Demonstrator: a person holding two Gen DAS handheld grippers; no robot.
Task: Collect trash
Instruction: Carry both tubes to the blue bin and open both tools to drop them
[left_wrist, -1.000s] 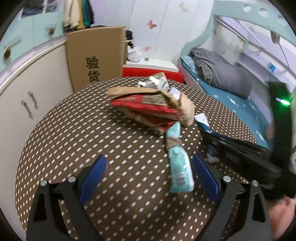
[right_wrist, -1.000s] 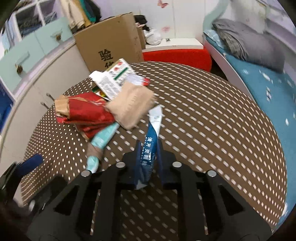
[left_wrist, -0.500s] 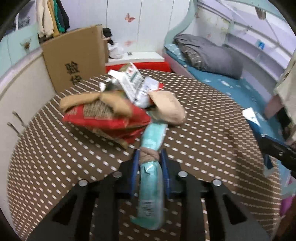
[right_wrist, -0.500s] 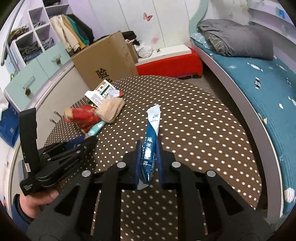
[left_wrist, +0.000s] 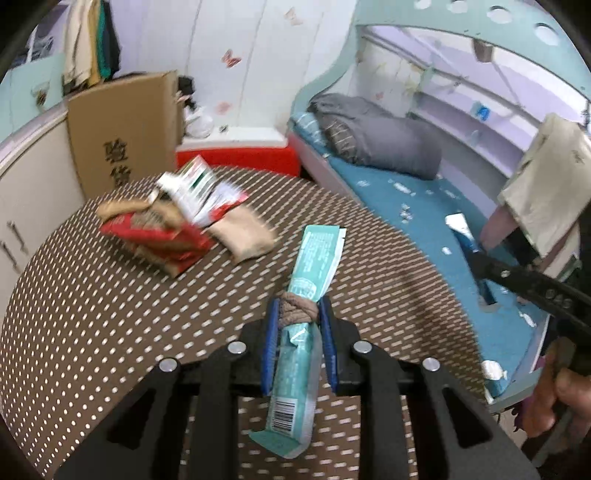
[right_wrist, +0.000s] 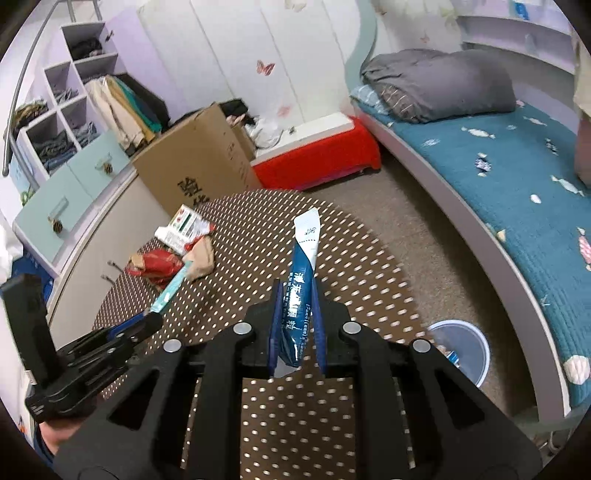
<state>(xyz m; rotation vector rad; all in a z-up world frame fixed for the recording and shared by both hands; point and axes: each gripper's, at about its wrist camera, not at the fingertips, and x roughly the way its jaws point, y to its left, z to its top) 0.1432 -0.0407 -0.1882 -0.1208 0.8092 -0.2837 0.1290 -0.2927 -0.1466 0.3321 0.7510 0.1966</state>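
The left gripper (left_wrist: 297, 325), wide open around the teal wrapper (left_wrist: 303, 332) a second ago, now has its jaws clenched on it and has raised it off the dotted surface (left_wrist: 92, 314). The right gripper (right_wrist: 297, 317) still grips the blue wrapper (right_wrist: 301, 291). So both pieces are ready for binning. At lower right of the right wrist view a round bin (right_wrist: 463, 349) stands on the floor beside the bed (right_wrist: 517, 206); something blue seems to lie inside, though it is blurred. More trash, a red packet (left_wrist: 155, 236) among it, remains at upper left.
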